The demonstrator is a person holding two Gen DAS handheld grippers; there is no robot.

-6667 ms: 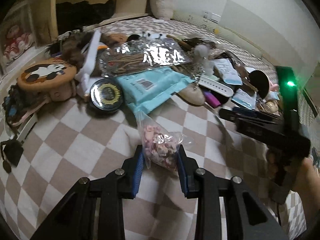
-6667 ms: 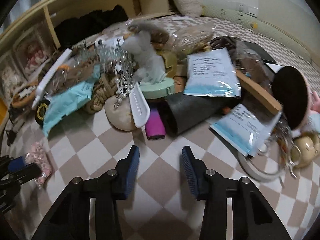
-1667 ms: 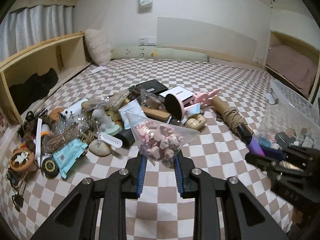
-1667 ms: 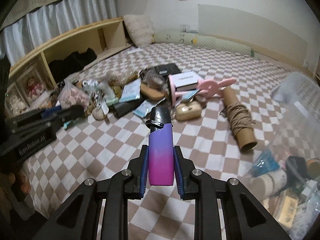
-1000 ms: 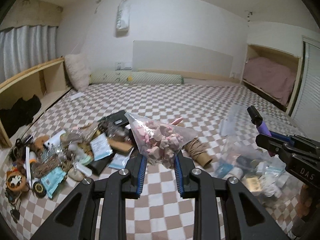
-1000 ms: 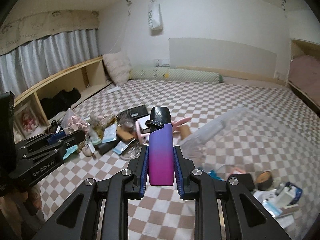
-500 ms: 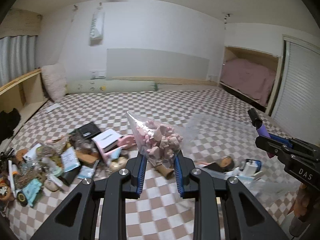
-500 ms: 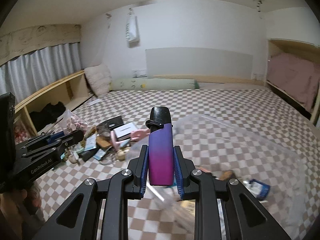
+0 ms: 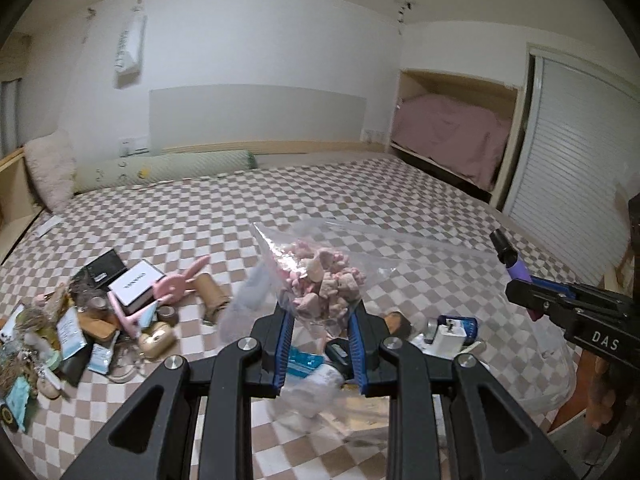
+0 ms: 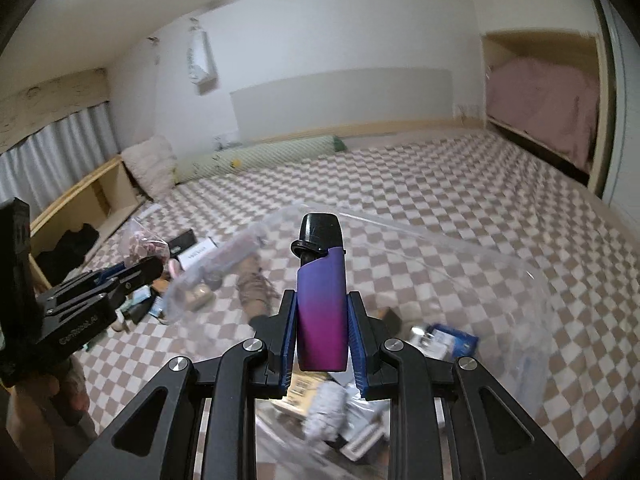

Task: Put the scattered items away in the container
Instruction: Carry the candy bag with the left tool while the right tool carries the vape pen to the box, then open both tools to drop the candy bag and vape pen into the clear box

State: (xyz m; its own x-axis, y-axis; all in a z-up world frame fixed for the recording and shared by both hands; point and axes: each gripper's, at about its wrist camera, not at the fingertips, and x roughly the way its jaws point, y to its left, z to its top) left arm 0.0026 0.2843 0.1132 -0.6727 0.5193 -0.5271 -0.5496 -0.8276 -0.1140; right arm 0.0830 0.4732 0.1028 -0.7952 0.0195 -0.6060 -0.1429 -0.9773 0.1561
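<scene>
Left wrist view: we clench the left gripper (image 9: 320, 330) on the bag of pink bits (image 9: 320, 286) and the right gripper (image 10: 322, 332) on the purple bottle (image 10: 322, 312), both above the clear container (image 10: 500, 288), so next we judge lowering and releasing.

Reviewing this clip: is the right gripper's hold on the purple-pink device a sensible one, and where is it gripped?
Seems sensible. The right gripper clamps the purple-pink device from both flat sides on its lower body. It stands upright with the narrower black cap clear above.
</scene>
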